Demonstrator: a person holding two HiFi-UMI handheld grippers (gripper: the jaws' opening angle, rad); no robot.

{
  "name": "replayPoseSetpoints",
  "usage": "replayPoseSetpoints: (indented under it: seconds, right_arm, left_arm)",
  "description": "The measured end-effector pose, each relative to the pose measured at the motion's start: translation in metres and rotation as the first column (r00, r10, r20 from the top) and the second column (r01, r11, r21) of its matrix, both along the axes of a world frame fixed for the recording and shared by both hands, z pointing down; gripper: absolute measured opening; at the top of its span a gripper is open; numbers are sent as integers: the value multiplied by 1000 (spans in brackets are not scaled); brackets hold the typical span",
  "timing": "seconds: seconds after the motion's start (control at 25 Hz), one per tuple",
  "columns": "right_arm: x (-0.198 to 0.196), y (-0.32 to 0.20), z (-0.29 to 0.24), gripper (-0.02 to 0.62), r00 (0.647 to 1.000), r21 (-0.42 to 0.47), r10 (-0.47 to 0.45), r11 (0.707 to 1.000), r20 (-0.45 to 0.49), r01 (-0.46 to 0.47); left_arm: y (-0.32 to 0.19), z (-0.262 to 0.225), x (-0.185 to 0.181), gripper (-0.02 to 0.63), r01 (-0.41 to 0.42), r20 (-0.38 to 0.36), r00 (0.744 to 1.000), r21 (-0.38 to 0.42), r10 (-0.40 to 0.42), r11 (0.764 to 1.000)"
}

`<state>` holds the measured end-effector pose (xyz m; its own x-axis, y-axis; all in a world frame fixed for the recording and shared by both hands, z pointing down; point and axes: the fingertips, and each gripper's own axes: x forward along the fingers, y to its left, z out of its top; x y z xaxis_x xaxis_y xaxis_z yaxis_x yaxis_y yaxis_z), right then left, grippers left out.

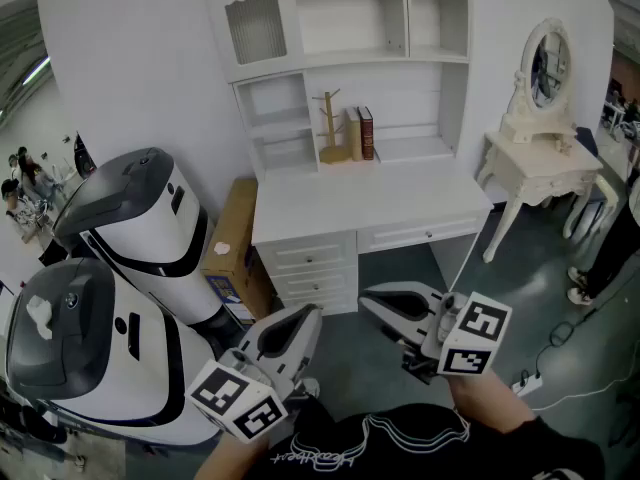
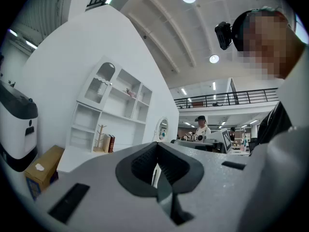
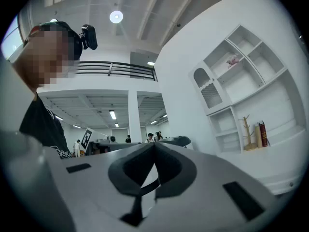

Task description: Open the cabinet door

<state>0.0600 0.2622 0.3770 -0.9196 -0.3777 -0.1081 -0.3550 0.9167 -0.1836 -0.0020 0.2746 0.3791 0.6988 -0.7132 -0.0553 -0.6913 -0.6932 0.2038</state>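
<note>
White painted desk with a shelved hutch (image 1: pixel 400 203) stands against the far wall in the head view. To its left are two rounded white-and-black machines (image 1: pixel 140 223), one in front of the other. To its right, standing apart, is a white vanity table with an oval mirror (image 1: pixel 535 163). A brown cardboard box (image 1: pixel 232 243) stands on end between the rear machine and the desk drawers, just beside both. Task item: the white cabinet door with a ribbed pane and scalloped top (image 1: pixel 255 26) is at the upper left of the hutch, above an open cubby. It sits flush in its frame, closed. Both grippers are low in the foreground, well apart from that door and pointing toward the desk. Left grey-and-white gripper (image 1: pixel 308 315): jaws fully together, nothing between them. Right grey-and-white gripper (image 1: pixel 370 303): tips meet, nothing between them. On the hutch's lower shelf are two upright books, one tan and one dark red (image 1: pixel 360 133). They stand just right of a pale wooden branched stand (image 1: pixel 330 128).
</note>
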Motion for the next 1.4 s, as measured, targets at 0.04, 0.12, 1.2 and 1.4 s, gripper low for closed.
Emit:
replayPoseSetpoints:
  seconds: [0.04, 0.12, 1.2, 1.4]
  right_arm:
    - [1, -1, 0, 3, 1000, -3, 0, 1000, 2, 0]
    - [2, -4, 0, 3, 1000, -8, -2, 1000, 6, 2]
    - [-53, -183, 36, 3, 995, -38, 41, 998, -87, -44]
    - [-63, -262, 23, 3, 995, -35, 81, 996, -61, -83]
  left_arm:
    - [-1, -1, 1, 2, 0, 1, 1000, -1, 0, 1000]
    - [-5, -1, 3, 2, -1, 5, 1000, -3, 1, 1000]
    - [-183, 27, -56, 2, -19, -41, 999, -65, 16, 998]
    - [-259, 18, -68, 2, -61, -31, 998, -55, 59, 997]
